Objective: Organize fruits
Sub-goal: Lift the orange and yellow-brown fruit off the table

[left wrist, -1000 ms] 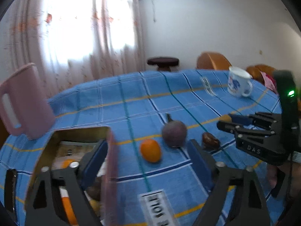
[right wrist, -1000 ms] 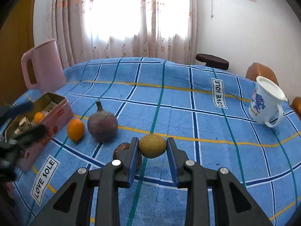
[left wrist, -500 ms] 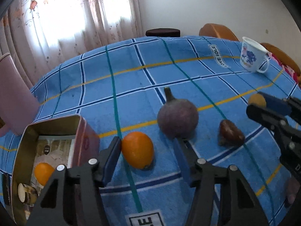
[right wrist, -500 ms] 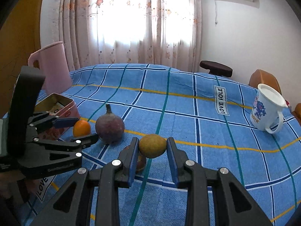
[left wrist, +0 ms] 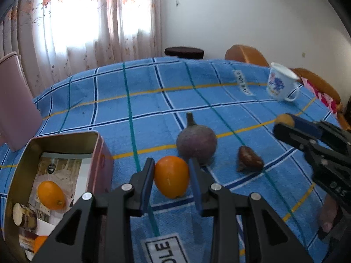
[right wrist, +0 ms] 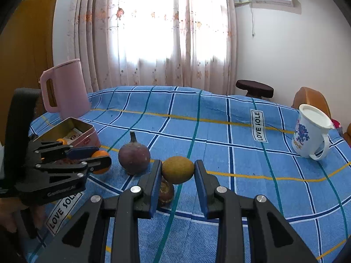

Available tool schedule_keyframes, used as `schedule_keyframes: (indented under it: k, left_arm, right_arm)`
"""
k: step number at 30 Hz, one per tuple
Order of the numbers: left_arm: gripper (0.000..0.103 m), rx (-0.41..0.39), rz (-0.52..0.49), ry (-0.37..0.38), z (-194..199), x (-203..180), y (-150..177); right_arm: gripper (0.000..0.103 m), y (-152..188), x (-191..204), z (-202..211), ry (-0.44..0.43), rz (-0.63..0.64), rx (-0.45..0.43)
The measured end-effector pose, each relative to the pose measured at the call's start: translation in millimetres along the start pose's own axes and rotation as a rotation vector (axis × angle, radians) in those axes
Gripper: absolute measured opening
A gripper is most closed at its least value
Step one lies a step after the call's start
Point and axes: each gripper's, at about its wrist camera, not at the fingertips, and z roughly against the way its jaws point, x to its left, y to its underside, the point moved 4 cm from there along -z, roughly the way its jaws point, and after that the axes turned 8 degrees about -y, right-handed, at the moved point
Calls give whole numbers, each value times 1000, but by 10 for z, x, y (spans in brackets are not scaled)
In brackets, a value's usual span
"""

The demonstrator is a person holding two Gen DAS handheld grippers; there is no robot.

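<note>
While the left gripper [left wrist: 171, 176] has its blue pads pressed against both sides of an orange fruit [left wrist: 171, 179] just beside the open pink tin [left wrist: 96, 144], the right gripper [right wrist: 178, 176] is clamped on a yellow-green fruit [right wrist: 178, 169], held above the blue checked surface [right wrist: 219, 135]. A purple round fruit [left wrist: 196, 143] and a small brown fruit [left wrist: 250, 159] lie between the two. Inside the tin sits another orange fruit [left wrist: 51, 195].
</note>
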Motion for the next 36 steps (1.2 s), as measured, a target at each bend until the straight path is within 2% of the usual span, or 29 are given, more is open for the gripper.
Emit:
schedule_keyframes:
  k: [9, 22, 36]
  left_arm:
    - [33, -75, 13, 9, 163, -20, -12]
    - [33, -176, 7, -35, 385, -62, 11]
    - [33, -242, 18, -51, 531, -49, 39]
  right_arm:
    - [32, -14, 32, 100, -13, 17, -58]
    - [32, -28, 63, 221, -9, 37, -120]
    - [32, -32, 95, 315, -2, 62, -170]
